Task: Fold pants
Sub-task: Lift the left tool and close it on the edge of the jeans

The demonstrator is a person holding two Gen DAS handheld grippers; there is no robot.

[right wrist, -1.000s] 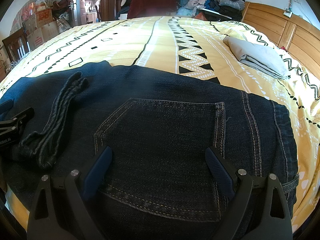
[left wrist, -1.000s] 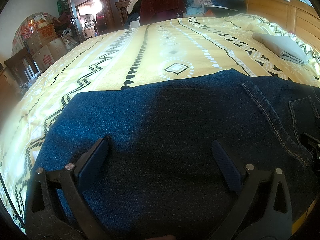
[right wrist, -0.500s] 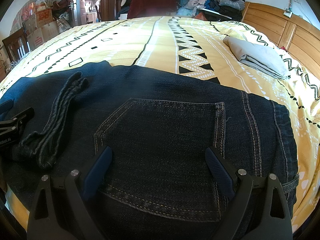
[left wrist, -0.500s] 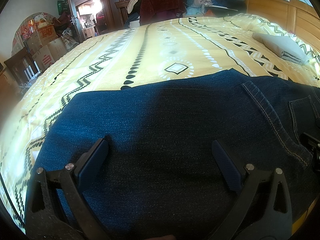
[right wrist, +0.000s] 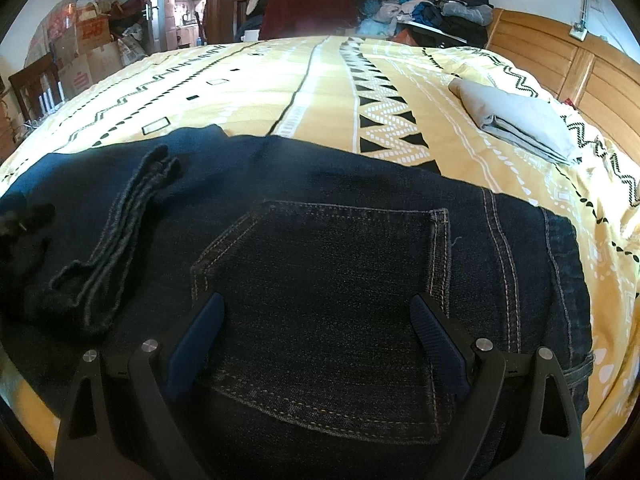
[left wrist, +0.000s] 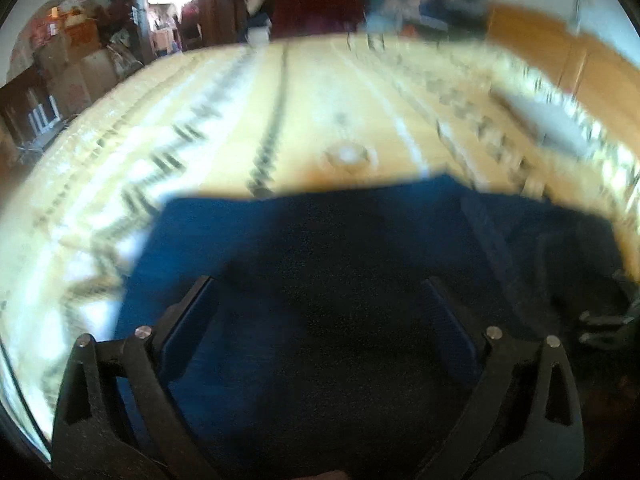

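Both grippers, left gripper (left wrist: 320,312) and right gripper (right wrist: 316,328), hover spread wide over the jeans (right wrist: 320,264) (left view blurred). Folding seems nearly done; next likely needs gripping an edge.

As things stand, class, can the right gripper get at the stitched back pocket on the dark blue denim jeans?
Probably yes. The right gripper is open with its fingers spread to either side of the stitched back pocket on the dark blue denim jeans, and nothing lies between them; whether they touch the cloth is unclear.
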